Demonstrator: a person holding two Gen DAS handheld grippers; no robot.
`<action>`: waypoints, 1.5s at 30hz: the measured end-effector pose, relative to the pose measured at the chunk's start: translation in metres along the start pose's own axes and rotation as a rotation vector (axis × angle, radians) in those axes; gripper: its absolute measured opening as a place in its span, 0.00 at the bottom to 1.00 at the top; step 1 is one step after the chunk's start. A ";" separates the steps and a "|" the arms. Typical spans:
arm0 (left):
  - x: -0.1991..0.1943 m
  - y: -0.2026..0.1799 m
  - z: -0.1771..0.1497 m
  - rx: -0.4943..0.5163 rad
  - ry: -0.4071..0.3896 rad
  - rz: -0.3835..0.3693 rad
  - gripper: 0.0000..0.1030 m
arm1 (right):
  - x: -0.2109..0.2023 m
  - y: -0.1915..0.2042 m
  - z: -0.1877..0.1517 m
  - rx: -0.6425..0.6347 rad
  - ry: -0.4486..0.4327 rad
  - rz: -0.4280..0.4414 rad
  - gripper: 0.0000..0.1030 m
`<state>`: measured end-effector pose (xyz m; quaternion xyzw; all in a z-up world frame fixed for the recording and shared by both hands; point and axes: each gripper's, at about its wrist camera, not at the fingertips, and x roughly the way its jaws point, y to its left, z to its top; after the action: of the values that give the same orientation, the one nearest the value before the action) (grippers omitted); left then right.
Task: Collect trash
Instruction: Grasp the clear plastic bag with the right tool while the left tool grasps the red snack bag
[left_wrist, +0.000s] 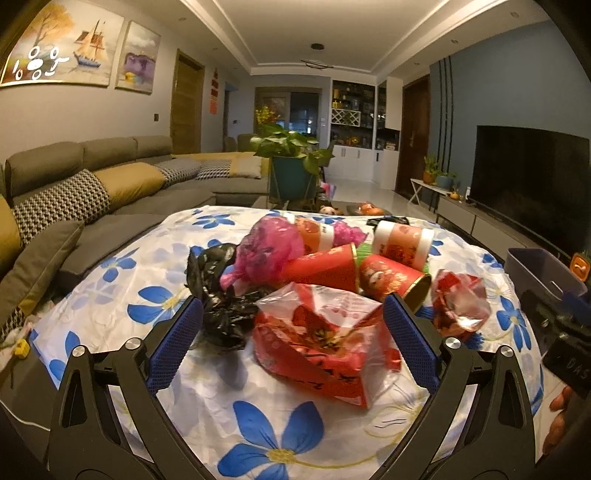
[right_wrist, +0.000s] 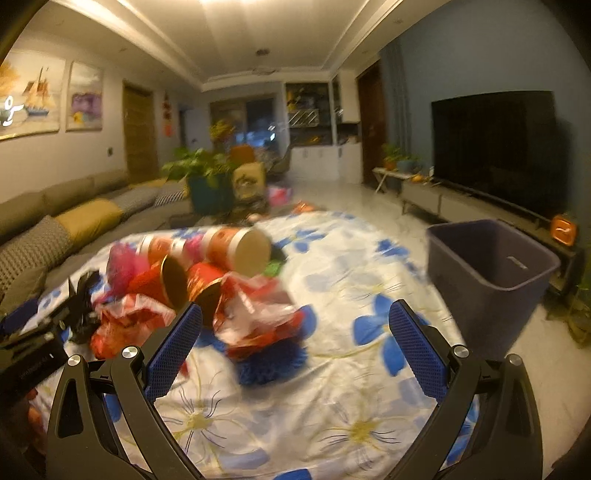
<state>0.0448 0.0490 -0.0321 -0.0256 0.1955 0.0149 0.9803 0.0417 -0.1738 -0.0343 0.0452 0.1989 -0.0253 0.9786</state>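
Here, both grippers gape wide: the left gripper (left_wrist: 293, 314) frames a crumpled red plastic bag (left_wrist: 317, 339); the right gripper (right_wrist: 295, 319) hovers near a dark bin (right_wrist: 491, 273).

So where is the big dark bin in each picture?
Left wrist view: the bin peeks in at the far right edge, just past the flowered cloth, partly cut off by the other gripper.
Right wrist view: the bin stands in full on the right, beside the cloth, below the TV.
Shared landmark: the TV behind the bin in both.
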 end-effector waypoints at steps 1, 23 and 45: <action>0.002 0.003 -0.001 -0.002 0.000 0.003 0.90 | 0.004 0.002 -0.001 -0.005 0.004 0.009 0.95; 0.021 -0.002 -0.020 0.029 0.009 -0.119 0.80 | 0.069 0.014 -0.010 0.012 0.125 0.060 0.72; 0.063 -0.014 -0.033 0.025 0.151 -0.274 0.09 | 0.073 0.016 -0.008 -0.007 0.131 0.124 0.38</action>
<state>0.0910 0.0344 -0.0864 -0.0411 0.2634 -0.1235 0.9559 0.1071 -0.1589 -0.0694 0.0558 0.2592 0.0388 0.9634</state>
